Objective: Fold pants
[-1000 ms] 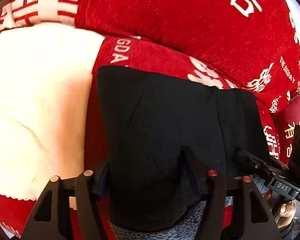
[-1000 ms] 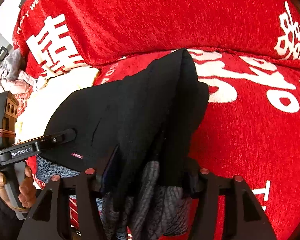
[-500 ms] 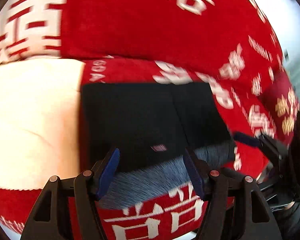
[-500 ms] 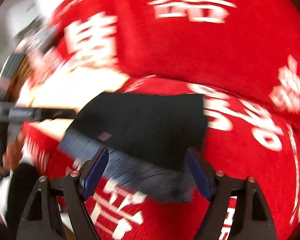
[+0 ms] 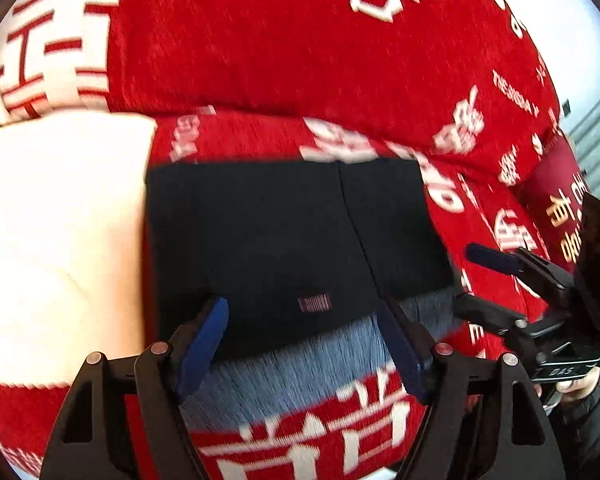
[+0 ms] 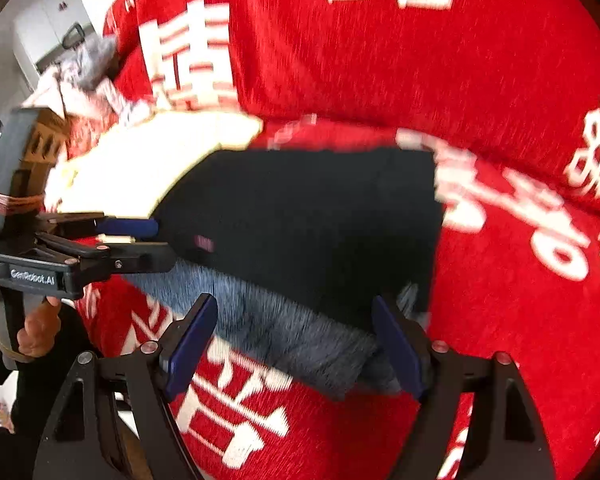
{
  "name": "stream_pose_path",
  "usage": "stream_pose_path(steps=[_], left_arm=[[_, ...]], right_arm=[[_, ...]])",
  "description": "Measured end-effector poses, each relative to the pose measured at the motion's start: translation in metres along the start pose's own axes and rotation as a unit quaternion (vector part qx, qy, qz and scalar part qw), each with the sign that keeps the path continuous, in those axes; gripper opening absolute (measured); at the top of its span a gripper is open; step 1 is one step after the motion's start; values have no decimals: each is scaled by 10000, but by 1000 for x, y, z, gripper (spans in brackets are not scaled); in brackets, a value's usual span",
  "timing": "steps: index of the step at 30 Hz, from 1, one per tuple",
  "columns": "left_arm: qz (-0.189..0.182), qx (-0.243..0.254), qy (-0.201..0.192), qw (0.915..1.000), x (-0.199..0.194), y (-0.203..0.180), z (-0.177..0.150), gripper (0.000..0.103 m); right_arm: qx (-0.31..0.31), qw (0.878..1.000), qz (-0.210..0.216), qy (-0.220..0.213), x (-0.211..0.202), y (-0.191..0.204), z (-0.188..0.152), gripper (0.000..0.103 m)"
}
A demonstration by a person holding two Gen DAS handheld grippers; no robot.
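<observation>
On the far left lies a cream blanket (image 5: 56, 240), spread flat on the red sofa (image 5: 300, 40) with white characters. Just to the right of this blanket, touching its edge, are the pants (image 5: 284, 240). They lie on the seat as a compact black rectangle, with a grey inner layer (image 5: 292, 372) showing along the near edge. A small label (image 5: 314, 303) sits near that edge.

The left gripper (image 5: 302, 344) hovers above the near edge of the pants, on the side closer to the blanket. Its jaws stand wide apart and nothing is between them. The right gripper (image 6: 296, 340) is over the near corner of the pants farthest from the blanket, also spread wide and empty. In both views the cloth is free of the blue pads (image 6: 188, 344).

I judge that the pants are light, soft and limp. They will sag and unfold if lifted from one point only. The outer black fabric looks smooth, the grey lining looks fleecy and thicker, so the bundle probably has some bulk and may spring open a little. A good place to take hold would be the two near corners, pinching all layers together, one gripper at each corner.

I see no container in these views. At the far end beyond the blanket there is a heap of other clothes (image 6: 88, 68), too blurred to describe.
</observation>
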State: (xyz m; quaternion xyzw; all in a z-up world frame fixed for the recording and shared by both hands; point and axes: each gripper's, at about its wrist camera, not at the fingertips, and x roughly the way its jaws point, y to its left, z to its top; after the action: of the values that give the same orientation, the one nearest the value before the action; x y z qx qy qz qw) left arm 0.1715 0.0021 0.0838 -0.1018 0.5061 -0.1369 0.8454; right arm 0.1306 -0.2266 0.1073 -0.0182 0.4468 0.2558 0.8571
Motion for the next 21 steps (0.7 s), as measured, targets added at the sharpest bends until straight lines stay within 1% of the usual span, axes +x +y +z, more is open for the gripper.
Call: stream_pose_path(steps=[1, 5, 7, 8, 9, 11, 13, 15, 17, 18, 20, 21], left_arm=[[131, -28, -50, 9999, 1, 2, 12, 78], [337, -255, 14, 9991, 15, 8, 42, 78], [433, -311, 119, 9985, 31, 10, 59, 78], [497, -290, 154, 9982, 37, 11, 63, 78], [662, -298, 231, 9971, 45, 14, 68, 78], [770, -415, 373, 9955, 63, 19, 75, 78], [785, -540, 442, 9945, 74, 28, 75, 78], [784, -562, 484, 9942, 82, 33, 75, 78], [849, -425, 507, 9942, 87, 30, 73, 78], [934, -259, 522, 9939, 90, 26, 71, 78], [1129, -1, 544, 9921, 93, 19, 68, 78], [1179, 45, 536, 9916, 93, 17, 67, 78]], right_arm=[[-21, 10000, -38, -75, -3, -4, 8, 82], [-143, 9995, -253, -78, 14, -9, 44, 82], [-239, 9993, -295, -39, 28, -8, 59, 82], [-279, 9991, -307, -11, 35, -7, 64, 82], [-344, 9989, -316, 58, 46, -5, 72, 82], [-439, 9982, -368, 196, 65, -5, 81, 82], [-464, 9972, -475, 354, 83, -7, 83, 82], [-363, 9968, -456, 550, 99, -15, 81, 82], [-114, 9956, -344, 859, 114, -26, 76, 82], [-11, 9950, -303, 951, 119, -30, 72, 83], [-25, 9956, -283, 890, 119, -31, 67, 83], [-53, 9957, -284, 882, 117, -30, 67, 83]])
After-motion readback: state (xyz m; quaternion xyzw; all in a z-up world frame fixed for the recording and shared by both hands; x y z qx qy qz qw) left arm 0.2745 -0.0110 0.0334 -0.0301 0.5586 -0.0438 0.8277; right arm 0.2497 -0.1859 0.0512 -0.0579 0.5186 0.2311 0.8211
